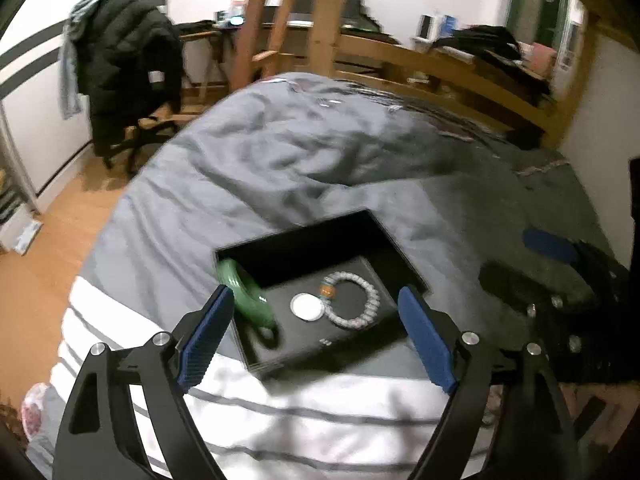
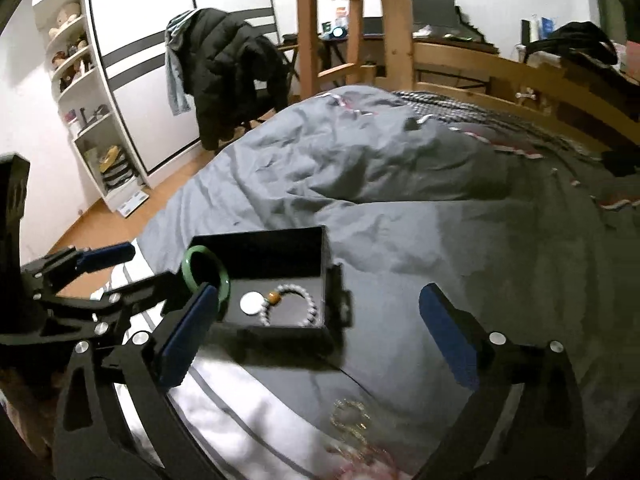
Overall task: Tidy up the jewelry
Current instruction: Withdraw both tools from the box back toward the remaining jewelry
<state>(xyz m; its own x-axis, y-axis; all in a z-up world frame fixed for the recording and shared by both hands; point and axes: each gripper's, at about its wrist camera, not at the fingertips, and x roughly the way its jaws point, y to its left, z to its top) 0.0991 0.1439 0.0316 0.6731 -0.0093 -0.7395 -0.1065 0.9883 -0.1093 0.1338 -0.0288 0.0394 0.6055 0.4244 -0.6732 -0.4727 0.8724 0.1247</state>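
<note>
while both grippers stood wide open and empty, the black box point(image 1: 320, 280) lay on the grey duvet point(image 1: 280, 168) just ahead of the left gripper point(image 1: 316, 312), nearer it than the right gripper point(image 2: 320, 308); inside lay a green bangle point(image 1: 246, 294), bead bracelet point(image 1: 356, 300) and white disc point(image 1: 307, 307)
</note>
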